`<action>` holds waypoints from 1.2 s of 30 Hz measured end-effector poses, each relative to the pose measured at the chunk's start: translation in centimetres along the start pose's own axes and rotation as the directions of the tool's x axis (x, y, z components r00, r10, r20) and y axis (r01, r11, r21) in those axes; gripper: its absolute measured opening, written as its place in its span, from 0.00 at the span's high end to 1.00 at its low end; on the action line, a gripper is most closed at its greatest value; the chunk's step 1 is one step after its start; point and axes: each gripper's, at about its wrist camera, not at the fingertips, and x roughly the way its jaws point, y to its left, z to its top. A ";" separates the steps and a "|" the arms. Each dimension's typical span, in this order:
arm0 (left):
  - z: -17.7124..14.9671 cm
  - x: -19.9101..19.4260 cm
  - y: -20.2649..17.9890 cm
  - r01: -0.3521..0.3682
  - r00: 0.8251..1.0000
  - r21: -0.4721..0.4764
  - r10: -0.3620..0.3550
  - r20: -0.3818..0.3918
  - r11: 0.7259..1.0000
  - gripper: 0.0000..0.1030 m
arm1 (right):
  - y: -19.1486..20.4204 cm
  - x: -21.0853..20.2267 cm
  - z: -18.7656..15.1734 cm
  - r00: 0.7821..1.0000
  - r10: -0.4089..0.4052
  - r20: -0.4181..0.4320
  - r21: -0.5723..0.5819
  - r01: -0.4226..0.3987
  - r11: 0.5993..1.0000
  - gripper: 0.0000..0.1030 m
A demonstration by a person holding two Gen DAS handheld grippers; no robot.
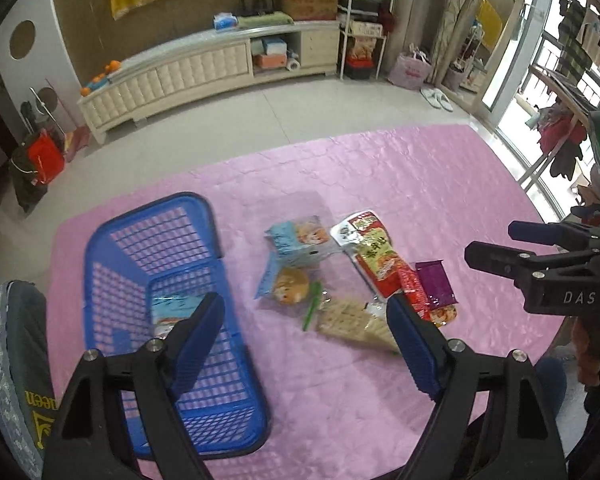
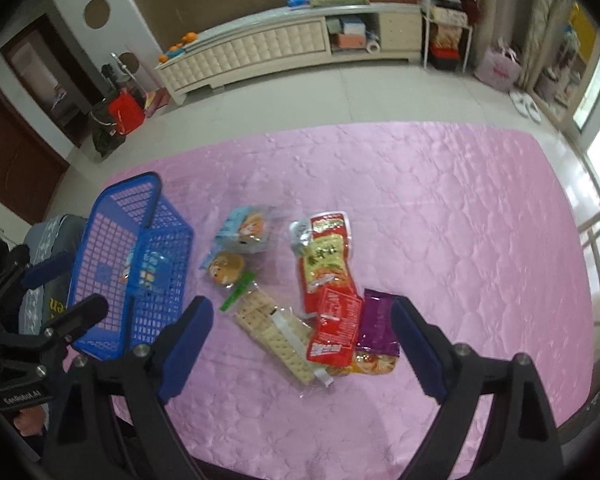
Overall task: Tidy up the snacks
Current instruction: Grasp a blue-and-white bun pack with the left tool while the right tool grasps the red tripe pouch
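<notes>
A blue plastic basket [image 1: 112,264] [image 2: 100,216] stands at the left of the pink table and holds one light blue snack packet [image 1: 172,308] [image 2: 148,270]. A pile of snacks lies to its right: a light blue packet [image 1: 296,240] [image 2: 246,230], a round bun [image 1: 290,285] [image 2: 226,267], a cracker pack [image 1: 352,318] [image 2: 276,332], a long red and green packet [image 1: 374,254] [image 2: 324,256], a small red packet [image 2: 334,328] and a purple packet [image 1: 436,284] [image 2: 376,322]. My left gripper [image 1: 306,320] is open and empty above the basket's right edge. My right gripper [image 2: 302,326] is open and empty, just short of the crackers and red packet.
The pink quilted cloth [image 1: 380,184] [image 2: 440,208] covers the table. The right gripper shows at the right edge of the left wrist view [image 1: 540,264]. A chair back with a grey cover [image 1: 16,360] stands left of the basket. A long white cabinet [image 1: 204,68] lines the far wall.
</notes>
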 end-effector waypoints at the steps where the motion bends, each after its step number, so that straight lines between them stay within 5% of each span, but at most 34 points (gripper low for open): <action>1: 0.5 0.7 -0.3 0.006 1.000 -0.001 -0.006 -0.017 1.000 0.21 | -0.3 0.2 0.2 1.000 0.003 -0.005 0.009 -0.003 1.000 0.10; 14: 5.6 9.7 -0.2 0.021 0.983 -0.085 -0.036 -0.180 0.996 0.21 | -3.6 6.1 3.2 0.993 0.066 -0.100 0.071 -0.059 0.996 0.10; 22: 7.1 16.1 1.5 0.011 0.950 -0.172 -0.064 -0.306 0.985 0.21 | -4.5 9.7 4.9 0.989 0.073 -0.131 0.074 -0.064 0.995 0.10; 36: 9.4 22.6 1.1 -0.077 0.914 -0.124 0.021 -0.404 0.989 0.21 | -6.1 13.9 6.3 0.979 0.088 -0.183 0.096 -0.071 0.993 0.10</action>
